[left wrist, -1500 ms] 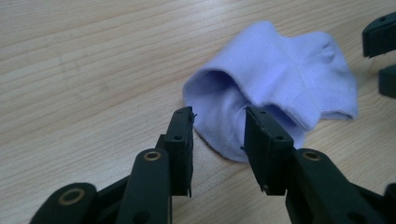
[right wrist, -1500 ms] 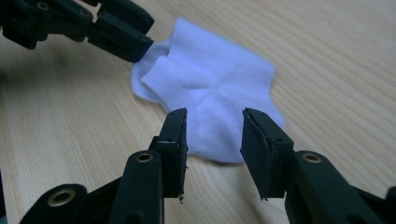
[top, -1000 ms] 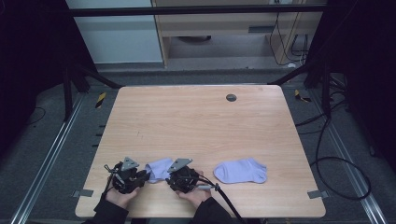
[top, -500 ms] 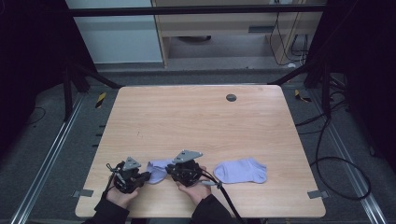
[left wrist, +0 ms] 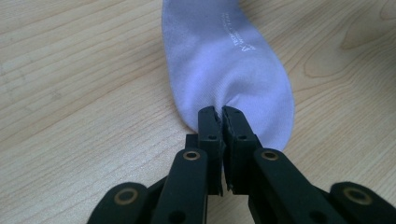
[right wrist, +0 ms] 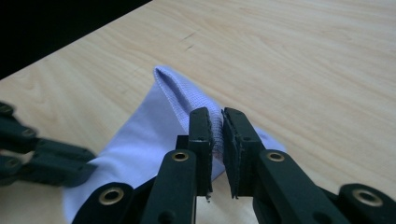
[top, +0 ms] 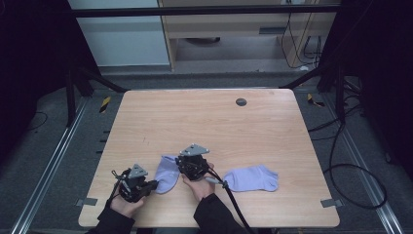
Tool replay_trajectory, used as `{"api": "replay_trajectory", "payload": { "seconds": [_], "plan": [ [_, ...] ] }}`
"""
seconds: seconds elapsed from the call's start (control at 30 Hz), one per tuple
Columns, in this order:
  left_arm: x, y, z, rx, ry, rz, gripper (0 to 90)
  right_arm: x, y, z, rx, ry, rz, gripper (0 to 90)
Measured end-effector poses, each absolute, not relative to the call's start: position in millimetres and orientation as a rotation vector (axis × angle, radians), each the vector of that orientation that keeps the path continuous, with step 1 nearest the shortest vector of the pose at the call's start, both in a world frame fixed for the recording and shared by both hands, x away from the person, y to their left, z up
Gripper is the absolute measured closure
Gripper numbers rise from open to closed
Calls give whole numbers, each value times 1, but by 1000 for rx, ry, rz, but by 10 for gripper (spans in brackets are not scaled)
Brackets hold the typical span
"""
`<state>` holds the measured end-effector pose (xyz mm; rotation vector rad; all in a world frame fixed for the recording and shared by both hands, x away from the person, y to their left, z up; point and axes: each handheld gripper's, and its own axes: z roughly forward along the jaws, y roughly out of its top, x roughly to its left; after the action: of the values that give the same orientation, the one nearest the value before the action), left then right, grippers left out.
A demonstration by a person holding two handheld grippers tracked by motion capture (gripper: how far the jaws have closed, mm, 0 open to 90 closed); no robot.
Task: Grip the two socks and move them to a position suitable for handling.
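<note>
I have the pale lilac cotton sock (top: 167, 173) pinched at both ends near the table's (top: 204, 126) front edge: my left gripper (left wrist: 219, 116) clamps its near-left toe, my right gripper (right wrist: 215, 122) its lifted far-right cuff, the long axis running between them.

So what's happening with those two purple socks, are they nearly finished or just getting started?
Looks like an early stage. Nothing seems finished: the second sock lies flat on the table, apart and untouched. In hand: the left gripper is shut on the toe end of the near sock, and the right gripper pinches its ribbed cuff. Whatever follows, perhaps folding or pairing the two, is not yet done.
</note>
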<state>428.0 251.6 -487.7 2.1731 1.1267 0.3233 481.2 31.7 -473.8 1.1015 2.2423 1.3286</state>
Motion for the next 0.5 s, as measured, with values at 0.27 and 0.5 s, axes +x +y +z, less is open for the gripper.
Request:
{"api": "replay_trajectory", "payload": {
  "seconds": [0.27,0.5],
  "plan": [
    [428,256,-486,2116,1162,356,758,501,33,-477,1102,2220,1259,712],
    [424,263,-478,2026,1228,411,628,508,15,-469,1102,2214,1256,603]
  ]
}}
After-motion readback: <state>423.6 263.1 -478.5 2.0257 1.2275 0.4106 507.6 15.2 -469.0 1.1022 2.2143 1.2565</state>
